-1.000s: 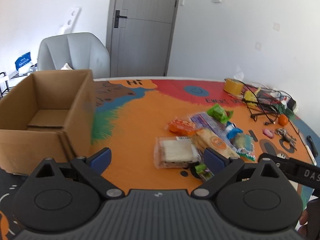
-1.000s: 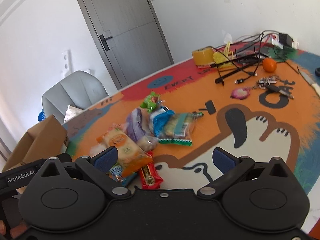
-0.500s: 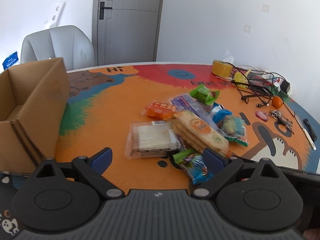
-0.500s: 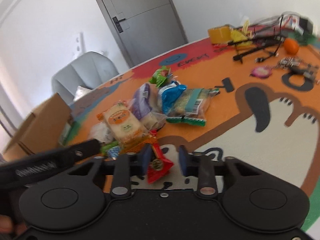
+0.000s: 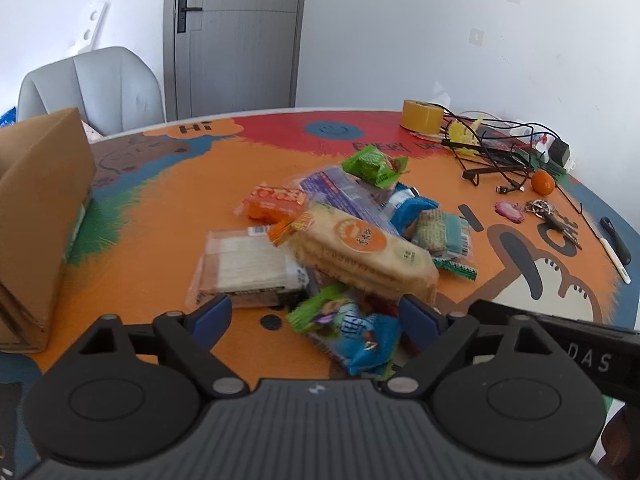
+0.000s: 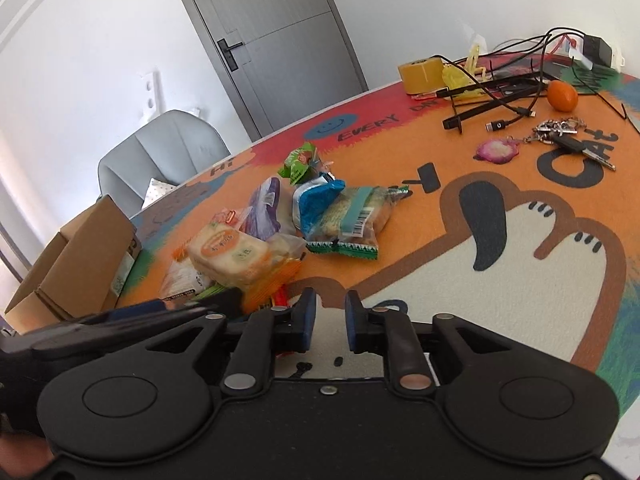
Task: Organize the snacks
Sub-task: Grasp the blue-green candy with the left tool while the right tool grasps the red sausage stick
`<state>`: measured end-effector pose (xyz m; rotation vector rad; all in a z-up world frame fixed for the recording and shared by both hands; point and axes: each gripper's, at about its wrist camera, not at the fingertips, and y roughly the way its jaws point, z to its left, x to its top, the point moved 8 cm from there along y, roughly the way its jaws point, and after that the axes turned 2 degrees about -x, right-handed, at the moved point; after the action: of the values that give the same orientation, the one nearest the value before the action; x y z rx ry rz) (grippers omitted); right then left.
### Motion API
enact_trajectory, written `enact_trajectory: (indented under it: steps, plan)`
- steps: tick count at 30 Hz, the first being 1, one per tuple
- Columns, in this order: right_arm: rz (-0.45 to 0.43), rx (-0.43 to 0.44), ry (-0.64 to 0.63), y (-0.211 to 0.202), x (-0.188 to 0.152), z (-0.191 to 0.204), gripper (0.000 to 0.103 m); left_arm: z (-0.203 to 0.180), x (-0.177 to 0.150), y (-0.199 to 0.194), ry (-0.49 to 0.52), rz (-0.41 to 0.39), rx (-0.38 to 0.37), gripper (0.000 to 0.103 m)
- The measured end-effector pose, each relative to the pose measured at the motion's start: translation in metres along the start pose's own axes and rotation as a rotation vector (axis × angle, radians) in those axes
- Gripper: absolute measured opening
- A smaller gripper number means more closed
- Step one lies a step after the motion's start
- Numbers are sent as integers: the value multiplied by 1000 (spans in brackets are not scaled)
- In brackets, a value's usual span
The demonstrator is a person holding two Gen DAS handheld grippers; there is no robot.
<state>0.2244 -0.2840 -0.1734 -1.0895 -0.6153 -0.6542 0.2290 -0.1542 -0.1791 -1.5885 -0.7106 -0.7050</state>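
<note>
- A round table [image 5: 168, 208] carries a bright cartoon mat in orange, red, blue and green; behind it stand white walls, a grey door [image 5: 236, 36] and a grey chair [image 5: 92, 80].
- The snack pile [image 5: 340, 232] lies mid-table: a long cracker pack [image 5: 360, 252] rests across a clear wafer pack [image 5: 248, 268], with an orange packet [image 5: 276, 204], a purple bag [image 5: 344, 196], a green pouch [image 5: 372, 166] and a blue-and-green wrapper [image 5: 352, 328] around it.
- An open cardboard box [image 5: 40, 208] stands at the left edge, apart from the pile.
- Far right holds clutter: a tape roll [image 5: 422, 120], tangled black cables [image 5: 492, 148], an orange fruit [image 5: 543, 182], keys [image 5: 552, 216] and a pen [image 5: 614, 252].
- The left gripper [image 5: 316, 316] is closing, still spread, with the blue-and-green wrapper between its blue pads; they do not visibly press it.
- The right gripper [image 6: 330, 320] has its jaws drawn close with a narrow empty gap, over bare white mat just right of the pile.
- Open mat lies between box and pile, and to the right gripper's front.
</note>
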Motion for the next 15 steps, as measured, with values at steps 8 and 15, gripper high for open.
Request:
enact_trajectory:
  steps: [8, 15]
  plan:
    - [5, 25, -42, 0, -1, 15, 36, 13, -4, -1, -53, 27, -33, 33]
    - [18, 26, -101, 8, -9, 35, 50, 32, -3, -14, -89, 15, -20, 28]
